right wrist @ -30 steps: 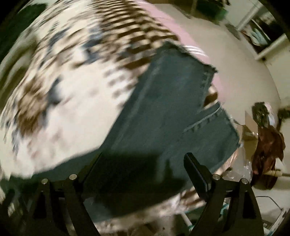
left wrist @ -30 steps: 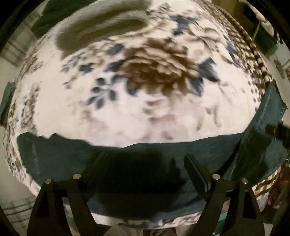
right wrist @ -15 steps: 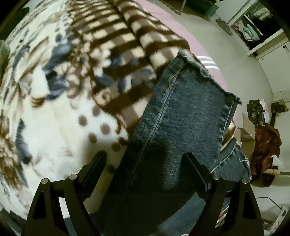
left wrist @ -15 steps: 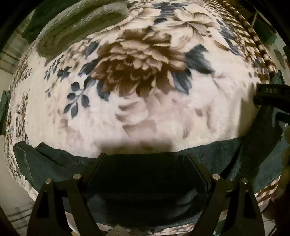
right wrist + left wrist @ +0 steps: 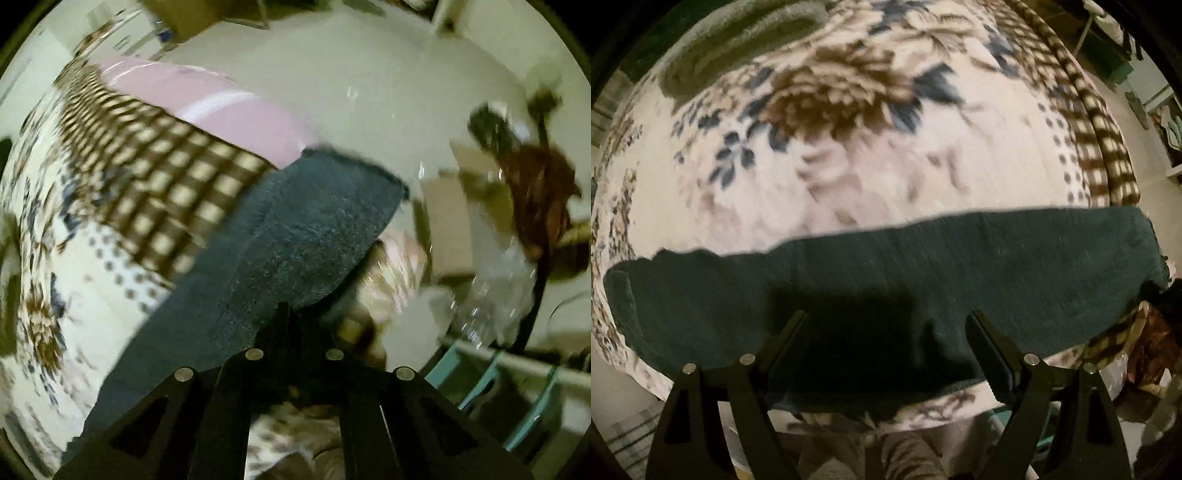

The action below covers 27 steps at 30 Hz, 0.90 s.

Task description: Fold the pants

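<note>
Left tool spread wide, both black fingers hovering over the near edge of the dark blue denim pants, pinching nothing. Right tool pressed together on the hem end of the same dark blue denim pants, fingertips meeting at the fabric edge and lifting it slightly off the bed.

Pants stretched in a long flat band across the near side of the cream fleece blanket with brown and navy flowers, one end reaching the blanket's brown-and-cream checked border, the other end near the blanket's opposite side. Cast on the pants between the left tool's fingers, a dark shadow.

Far beyond the pants on the blanket, a rolled olive-green towel. Under the checked border, a pink sheet with a white stripe. Past the blanket's edge, pale floor with blurred clutter.
</note>
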### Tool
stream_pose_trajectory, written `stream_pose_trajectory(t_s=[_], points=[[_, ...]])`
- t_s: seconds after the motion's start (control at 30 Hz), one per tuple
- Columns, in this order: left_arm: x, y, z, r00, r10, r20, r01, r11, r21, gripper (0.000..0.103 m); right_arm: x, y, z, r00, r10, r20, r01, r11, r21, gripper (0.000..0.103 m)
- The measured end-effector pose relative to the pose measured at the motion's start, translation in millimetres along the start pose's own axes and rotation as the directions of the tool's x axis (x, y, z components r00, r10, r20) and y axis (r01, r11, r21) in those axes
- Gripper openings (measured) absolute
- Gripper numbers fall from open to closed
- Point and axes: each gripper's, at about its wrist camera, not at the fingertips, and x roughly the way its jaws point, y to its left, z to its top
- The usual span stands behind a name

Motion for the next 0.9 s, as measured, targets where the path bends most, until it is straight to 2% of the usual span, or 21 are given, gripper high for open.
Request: stream_pose_trajectory(t_s=[0.07, 0.1, 0.17, 0.27, 0.3, 0.37, 0.43, 0.53, 0.63, 0.7, 0.73, 0.83, 0.9], points=[[6.3, -5.4, -5.9, 1.000, 0.001, -0.015, -0.001, 1.000, 0.004, 0.084, 16.8, -24.8, -3.2, 0.996, 0.064, -0.055, -0.061, 0.997, 0.049, 0.010], [8.0, -7.0, -8.6, 1.000, 0.001, -0.018, -0.001, 1.000, 0.005, 0.084, 25.6, -33.3, -4.6, 0.993, 0.084, -0.082, -0.078, 0.994, 0.071, 0.024], [10.8, -7.5, -14.9, 1.000, 0.003, -0.022, -0.003, 1.000, 0.000, 0.084, 34.2, -47.8, -6.8, 0.989, 0.099, -0.110, -0.087, 0.990, 0.107, 0.041], [6.8, 1.0, -23.7, 1.000, -0.008, -0.016, 0.008, 0.999, -0.031, 0.084, 24.9, -63.2, -8.8, 0.987, 0.135, -0.092, -0.122, 0.983, 0.134, 0.044], [3.4, 7.3, -26.6, 1.000, -0.022, -0.017, 0.021, 0.999, -0.048, 0.084, 19.4, -62.0, -9.2, 0.986, 0.138, -0.090, -0.127, 0.984, 0.124, 0.049], [-5.5, 27.6, -36.2, 0.998, -0.066, -0.011, 0.065, 0.992, -0.107, 0.084, 7.1, -59.1, -17.6, 0.977, 0.179, -0.118, -0.167, 0.980, 0.105, 0.050], [-10.5, 58.2, -47.3, 0.997, -0.079, -0.019, 0.075, 0.983, -0.168, 0.084, 3.2, -37.4, -36.7, 0.962, 0.213, -0.170, -0.207, 0.977, 0.052, 0.050], [-14.0, 109.5, -67.6, 0.996, -0.076, -0.035, 0.065, 0.966, -0.249, 0.085, -5.3, 24.7, -88.3, 0.930, 0.245, -0.275, -0.278, 0.957, -0.087, 0.050], [-17.0, 179.0, -93.8, 0.998, -0.057, -0.037, 0.039, 0.927, -0.373, 0.085, -8.7, 82.2, -141.0, 0.886, 0.274, -0.375, -0.350, 0.924, -0.152, 0.050], [-17.2, 230.7, -112.3, 0.998, -0.051, -0.029, 0.032, 0.883, -0.468, 0.085, -5.9, 116.7, -181.5, 0.846, 0.292, -0.446, -0.394, 0.906, -0.156, 0.050], [-16.2, 256.0, -121.5, 0.999, -0.046, -0.024, 0.027, 0.859, -0.510, 0.085, -2.5, 137.8, -208.3, 0.817, 0.307, -0.489, -0.424, 0.893, -0.148, 0.050], [-10.3, 321.7, -146.3, 1.000, -0.026, -0.007, 0.017, 0.794, -0.607, 0.085, 8.0, 172.2, -257.3, 0.790, 0.319, -0.523, -0.445, 0.886, -0.131, 0.050], [-2.9, 360.5, -157.8, 0.999, -0.043, 0.015, 0.042, 0.742, -0.669, 0.085, 16.3, 186.2, -278.6, 0.790, 0.314, -0.527, -0.433, 0.894, -0.117, 0.050]])
